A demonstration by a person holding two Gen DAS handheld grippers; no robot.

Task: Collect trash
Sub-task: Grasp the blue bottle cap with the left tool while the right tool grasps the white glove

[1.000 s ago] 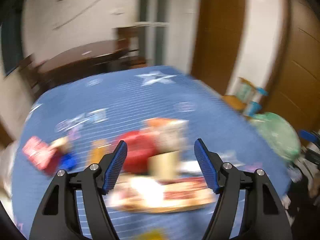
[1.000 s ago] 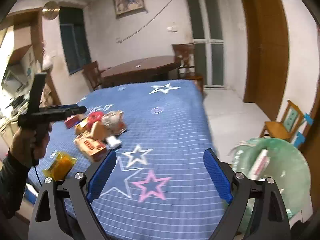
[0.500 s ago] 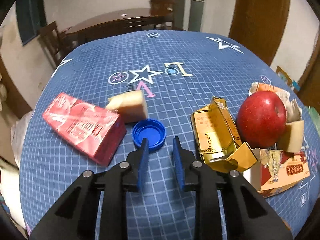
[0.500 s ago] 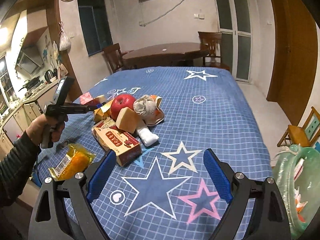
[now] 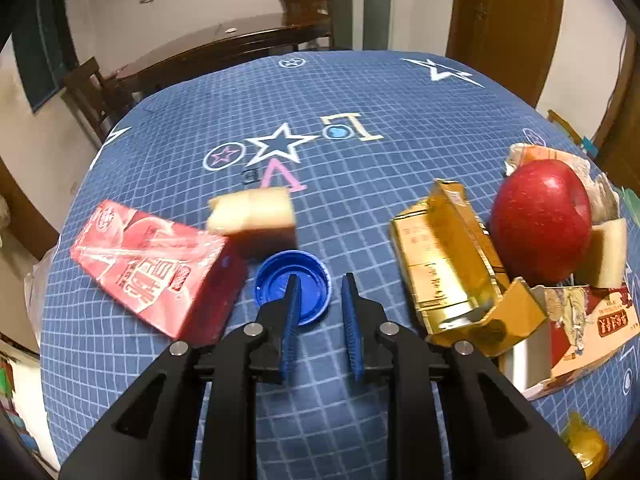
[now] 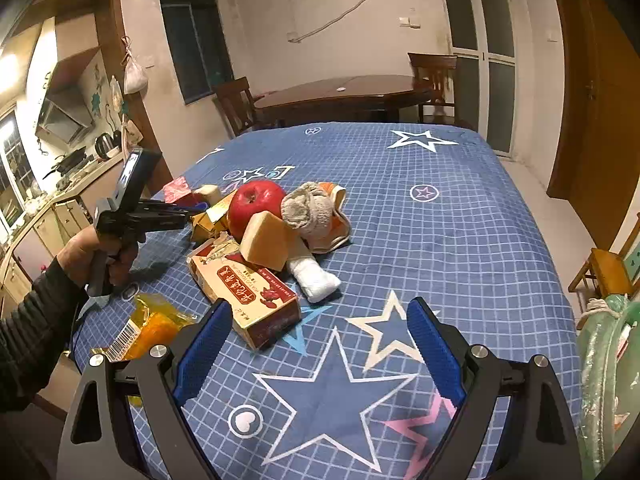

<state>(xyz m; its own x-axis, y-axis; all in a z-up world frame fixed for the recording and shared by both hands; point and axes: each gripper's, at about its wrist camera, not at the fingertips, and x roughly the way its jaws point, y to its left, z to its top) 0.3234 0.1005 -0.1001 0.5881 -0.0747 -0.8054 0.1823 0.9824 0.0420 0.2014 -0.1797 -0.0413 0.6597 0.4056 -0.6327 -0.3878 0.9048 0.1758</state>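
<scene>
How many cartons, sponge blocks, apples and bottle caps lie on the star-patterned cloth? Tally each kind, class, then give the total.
Cartons: 3 (red carton, gold carton, torn box)
Sponge blocks: 2
Apples: 1
Bottle caps: 1
Total: 7

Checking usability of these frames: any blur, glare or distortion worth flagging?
Left wrist view: the sponge block and red carton look softly blurred; the apple carries a small highlight. Right wrist view: sharp, a bright lamp glare at upper left, strong fisheye bending at the edges.
</scene>
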